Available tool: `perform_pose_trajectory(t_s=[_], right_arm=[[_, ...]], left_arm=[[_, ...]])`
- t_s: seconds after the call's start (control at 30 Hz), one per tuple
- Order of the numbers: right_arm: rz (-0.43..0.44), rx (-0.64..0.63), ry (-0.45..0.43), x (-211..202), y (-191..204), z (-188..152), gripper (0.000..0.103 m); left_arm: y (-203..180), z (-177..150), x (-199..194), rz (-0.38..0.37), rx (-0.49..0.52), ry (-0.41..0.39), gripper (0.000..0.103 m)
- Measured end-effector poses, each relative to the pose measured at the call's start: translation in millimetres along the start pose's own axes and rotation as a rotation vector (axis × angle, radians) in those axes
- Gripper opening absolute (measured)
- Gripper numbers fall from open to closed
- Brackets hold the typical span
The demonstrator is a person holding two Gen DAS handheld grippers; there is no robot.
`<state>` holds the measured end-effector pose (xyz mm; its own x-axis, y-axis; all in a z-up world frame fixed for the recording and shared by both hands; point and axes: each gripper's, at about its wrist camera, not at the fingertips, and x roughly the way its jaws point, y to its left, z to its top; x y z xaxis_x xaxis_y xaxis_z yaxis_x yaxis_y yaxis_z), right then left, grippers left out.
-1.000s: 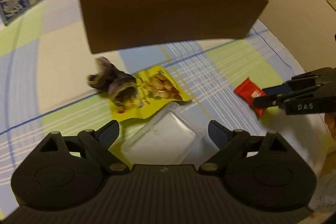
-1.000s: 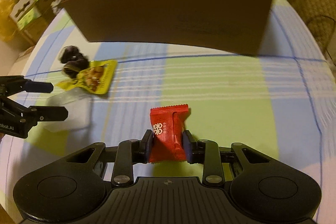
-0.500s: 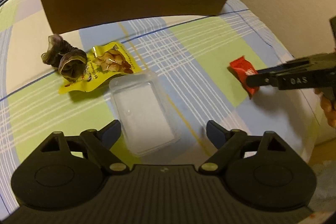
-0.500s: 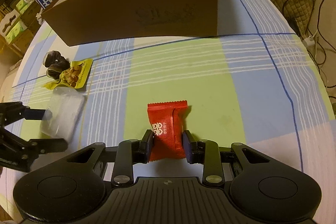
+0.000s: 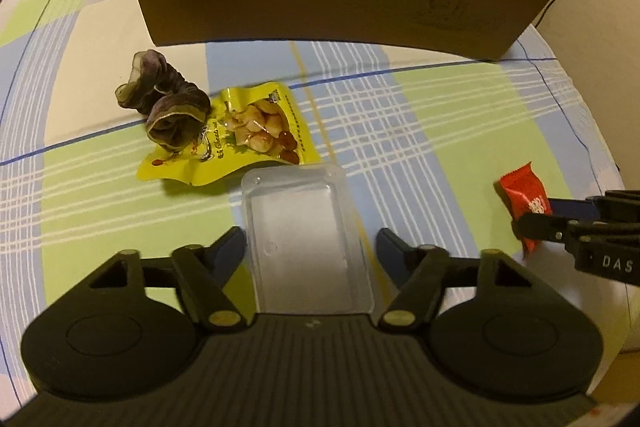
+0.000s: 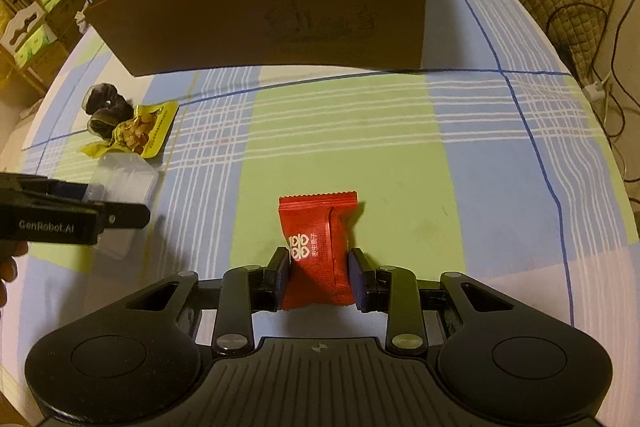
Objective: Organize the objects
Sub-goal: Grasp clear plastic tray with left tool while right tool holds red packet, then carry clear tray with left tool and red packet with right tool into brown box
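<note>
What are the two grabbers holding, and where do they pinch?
The right gripper pinches the red packet by its lower sides. The left gripper, just closing, straddles the clear tray without gripping it yet.

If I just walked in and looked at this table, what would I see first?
Probably the big brown cardboard box at the back of the checked tablecloth. Next, the bright red snack packet squeezed in the right claw at the front. Off to the left, the left claw has been closing around a clear plastic tray beside a yellow nut bag.
</note>
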<state>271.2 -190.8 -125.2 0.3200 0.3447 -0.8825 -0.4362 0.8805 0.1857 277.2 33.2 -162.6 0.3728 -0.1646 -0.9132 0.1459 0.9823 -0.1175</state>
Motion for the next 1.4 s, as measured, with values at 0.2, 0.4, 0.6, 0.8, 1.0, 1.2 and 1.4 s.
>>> perform_pose_trajectory(t_s=[0.2, 0.4, 0.6, 0.8, 1.0, 1.2, 1.4], right_arm=[[-0.004, -0.064, -0.007, 2, 4, 1, 0.028], [0.008, -0.141, 0.003, 2, 7, 0, 0.026], [0.053, -0.186, 0.003, -8, 9, 0, 0.024], [0.106, -0.22, -0.016, -22, 6, 4, 0.023], [0.19, -0.202, -0.034, -38, -4, 10, 0.023], [0.27, -0.178, -0.075, -59, -15, 23, 0.023], [0.331, -0.149, -0.134, -79, -18, 46, 0.022]], left_arm=[[-6, -3, -2, 0.047, -0.007, -0.008, 0.054], [-14, -14, -7, 0.068, -0.033, -0.007, 0.054], [-20, -29, -15, 0.085, -0.072, -0.001, 0.054], [-26, -41, -33, 0.108, -0.119, -0.024, 0.054], [-34, -45, -56, 0.13, -0.171, -0.073, 0.054], [-46, -40, -83, 0.144, -0.194, -0.133, 0.054], [-56, -16, -108, 0.148, -0.154, -0.194, 0.054]])
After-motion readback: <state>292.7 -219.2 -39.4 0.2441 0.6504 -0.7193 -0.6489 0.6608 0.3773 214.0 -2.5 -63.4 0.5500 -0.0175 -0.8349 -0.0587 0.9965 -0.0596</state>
